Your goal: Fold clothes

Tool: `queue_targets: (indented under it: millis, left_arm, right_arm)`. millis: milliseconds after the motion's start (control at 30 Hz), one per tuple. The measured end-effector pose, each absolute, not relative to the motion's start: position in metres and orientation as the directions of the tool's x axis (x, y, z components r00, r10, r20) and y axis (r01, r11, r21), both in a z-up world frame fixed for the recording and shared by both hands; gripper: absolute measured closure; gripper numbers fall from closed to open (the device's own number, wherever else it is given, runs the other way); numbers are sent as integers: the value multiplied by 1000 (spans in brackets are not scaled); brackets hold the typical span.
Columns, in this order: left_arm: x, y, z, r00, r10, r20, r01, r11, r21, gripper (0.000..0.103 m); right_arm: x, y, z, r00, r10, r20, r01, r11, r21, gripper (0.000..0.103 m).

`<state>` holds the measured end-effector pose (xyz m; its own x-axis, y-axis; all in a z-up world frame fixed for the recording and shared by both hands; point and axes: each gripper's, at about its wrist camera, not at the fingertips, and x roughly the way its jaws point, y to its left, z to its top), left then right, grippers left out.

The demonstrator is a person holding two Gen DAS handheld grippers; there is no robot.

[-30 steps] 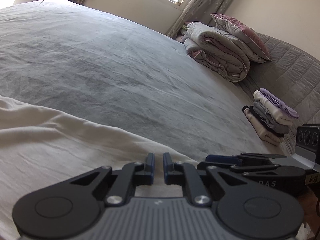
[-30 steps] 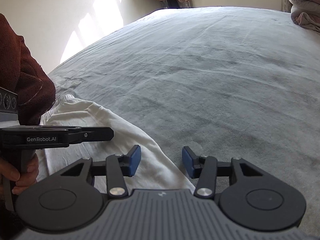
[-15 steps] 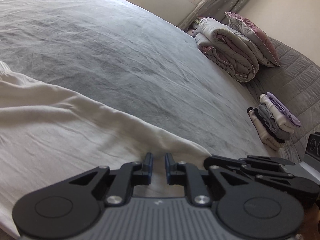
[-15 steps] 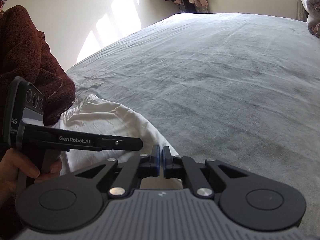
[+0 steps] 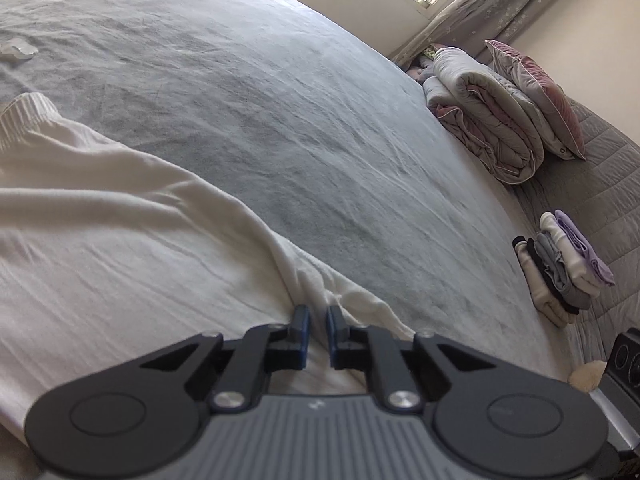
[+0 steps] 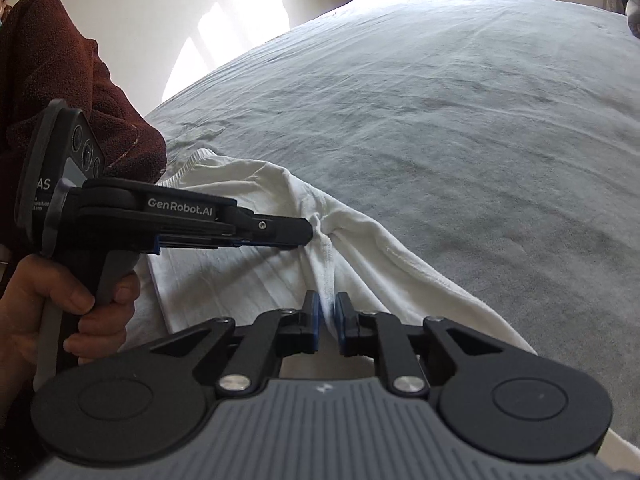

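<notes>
Soft, light and limp, the white garment (image 6: 256,276) lies rumpled at the near left of the grey bed (image 6: 460,120), both the left gripper (image 5: 316,322) and right gripper (image 6: 327,307) apparently pinching bunched folds; hemmed edges should grip best.

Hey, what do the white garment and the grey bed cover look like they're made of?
White garment: likely a soft cotton knit, matte; it creases softly and has a ribbed band at one end. Grey bed cover: looks like a brushed, velvety or fleece fabric, matte; stroke-like light and dark patches show a short nap. The exact fibre of either cannot be told.
</notes>
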<state>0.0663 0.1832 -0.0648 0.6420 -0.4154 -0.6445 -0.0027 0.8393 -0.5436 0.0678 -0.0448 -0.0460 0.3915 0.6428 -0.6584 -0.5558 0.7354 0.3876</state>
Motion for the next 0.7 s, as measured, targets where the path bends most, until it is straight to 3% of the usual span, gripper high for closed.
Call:
queue_targets:
  millis: [100,167,200,700]
  left_arm:
    - [64,189,-69,637,-421,-646,9,841,-540,94]
    - [63,191,-70,634,-429,-644,16,840,-543,94]
    - [62,192,-71,632,-432,-643,19,838,-545,94]
    - [60,198,-71,615,-454,-645,42,836,-548,95]
  right_arm:
    - [82,-51,-49,364,679,-637,-474,724,501,83]
    - [90,-53,-53,349,709,-612,-421,703,574,64]
    - [94,-53,-55,345,724,-598,-397,690,606,60]
    - [127,-27,-72,359,787,-503,-232,597,768,59]
